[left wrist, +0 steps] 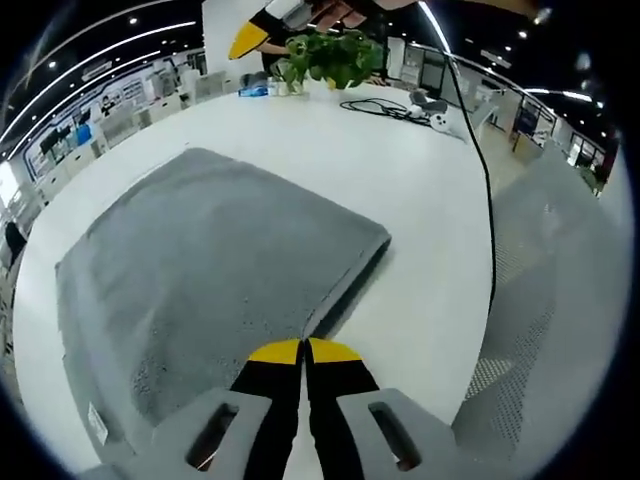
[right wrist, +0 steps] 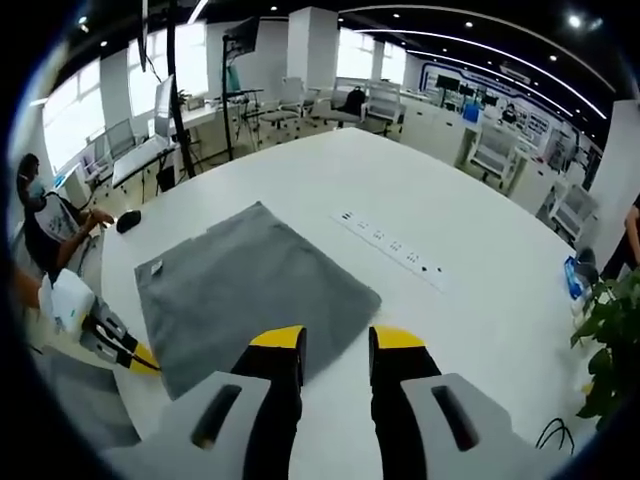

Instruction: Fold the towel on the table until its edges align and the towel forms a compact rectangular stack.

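Note:
A grey towel (left wrist: 210, 270) lies folded flat as a rectangle on the white table (left wrist: 400, 160); a small white label (left wrist: 97, 425) shows at one corner. My left gripper (left wrist: 303, 350) is shut, its yellow tips meeting right at the towel's near edge, with no cloth visible between them. In the right gripper view the towel (right wrist: 240, 290) lies ahead and to the left, and the left gripper (right wrist: 145, 358) touches its edge. My right gripper (right wrist: 337, 345) is open and holds nothing, hovering over the towel's near corner. Its yellow tip (left wrist: 250, 40) shows high above the far table edge.
A potted plant (left wrist: 330, 55) and a blue item (left wrist: 255, 88) stand at the table's far side, with a black cable (left wrist: 490, 200) running along the edge. A mesh chair (left wrist: 560, 300) stands beside the table. A built-in power strip (right wrist: 395, 245) lies beyond the towel. A seated person (right wrist: 45, 230) is nearby.

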Motion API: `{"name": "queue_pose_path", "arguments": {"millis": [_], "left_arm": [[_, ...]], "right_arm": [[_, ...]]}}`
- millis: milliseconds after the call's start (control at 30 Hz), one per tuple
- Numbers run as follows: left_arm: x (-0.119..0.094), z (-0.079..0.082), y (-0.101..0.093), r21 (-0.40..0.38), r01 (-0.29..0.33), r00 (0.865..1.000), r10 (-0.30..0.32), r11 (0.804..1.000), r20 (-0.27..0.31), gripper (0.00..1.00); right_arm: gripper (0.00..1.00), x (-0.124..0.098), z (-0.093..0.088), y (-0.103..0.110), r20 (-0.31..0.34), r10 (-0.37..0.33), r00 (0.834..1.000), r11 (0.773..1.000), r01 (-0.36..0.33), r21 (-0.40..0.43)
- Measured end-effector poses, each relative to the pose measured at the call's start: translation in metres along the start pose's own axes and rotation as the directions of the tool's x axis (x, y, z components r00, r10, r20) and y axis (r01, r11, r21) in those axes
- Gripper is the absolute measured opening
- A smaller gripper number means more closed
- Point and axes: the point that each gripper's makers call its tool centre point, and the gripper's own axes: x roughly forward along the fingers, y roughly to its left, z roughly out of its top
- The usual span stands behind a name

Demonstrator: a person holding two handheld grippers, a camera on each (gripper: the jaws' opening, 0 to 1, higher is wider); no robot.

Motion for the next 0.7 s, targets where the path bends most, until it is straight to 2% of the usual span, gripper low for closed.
{"name": "queue_pose_path", "arguments": {"millis": [33, 100, 267, 367, 700], "left_arm": [[0.002, 0.0, 0.002, 0.023, -0.011, 1.0, 0.01, 1.0, 0.01, 0.01], [0.004, -0.002, 0.0, 0.021, -0.008, 1.0, 0.008, 1.0, 0.008, 0.02], [0.005, 0.005, -0.015, 0.057, 0.023, 0.999, -0.025, 0.998, 0.037, 0.16], [0.009, 0.012, -0.022, 0.104, 0.027, 0.999, -0.032, 0.994, 0.042, 0.17], [0.022, 0.044, -0.046, 0.129, 0.068, 0.994, -0.078, 0.989, 0.073, 0.16]], "right_arm": [[0.24, 0.0, 0.0, 0.0, -0.001, 0.0, 1.0, 1.0, 0.0, 0.0], [0.24, 0.0, -0.001, 0.0, 0.002, 0.001, 1.0, 1.0, -0.001, -0.002], [0.24, -0.002, -0.005, -0.001, 0.0, -0.002, 1.0, 1.0, 0.002, 0.007], [0.24, 0.0, -0.009, -0.004, -0.005, -0.006, 1.0, 1.0, 0.006, 0.01], [0.24, 0.013, -0.029, -0.005, -0.033, 0.007, 0.999, 0.999, -0.006, 0.035]]}}
